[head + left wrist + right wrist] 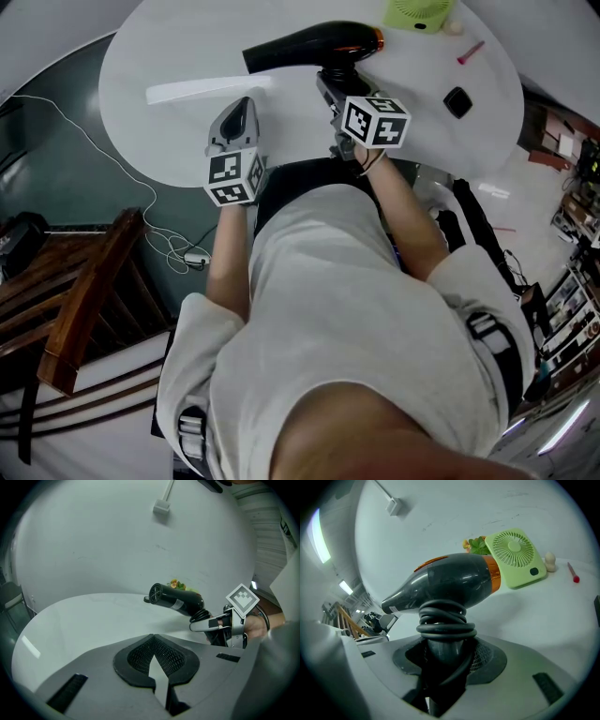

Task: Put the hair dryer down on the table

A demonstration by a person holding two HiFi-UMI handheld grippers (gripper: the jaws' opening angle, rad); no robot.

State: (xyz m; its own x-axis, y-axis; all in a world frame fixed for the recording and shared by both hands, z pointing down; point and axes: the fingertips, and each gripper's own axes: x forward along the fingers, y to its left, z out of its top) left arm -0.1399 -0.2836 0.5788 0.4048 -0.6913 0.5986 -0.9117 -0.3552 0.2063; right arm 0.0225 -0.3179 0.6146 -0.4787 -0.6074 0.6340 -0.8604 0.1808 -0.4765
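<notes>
Hair dryer [450,581], glossy black with an orange band at its wide end and its cord coiled round the handle, sits clamped by that handle in the right gripper [443,667], over the white table [187,56]. The left gripper [157,667] is closed and empty.

The left gripper [153,638] is pointing forward and down, its jaws lying together with nothing between the fingers. The right gripper [440,670] is tilting down the same way, its jaws clamping the dryer [450,585] by the handle, the body sitting just beyond the fingertips. Both arms are reaching forward side by side, the left forearm [228,253] running straight and the right forearm [405,214] angling inward, elbows bent.
</notes>
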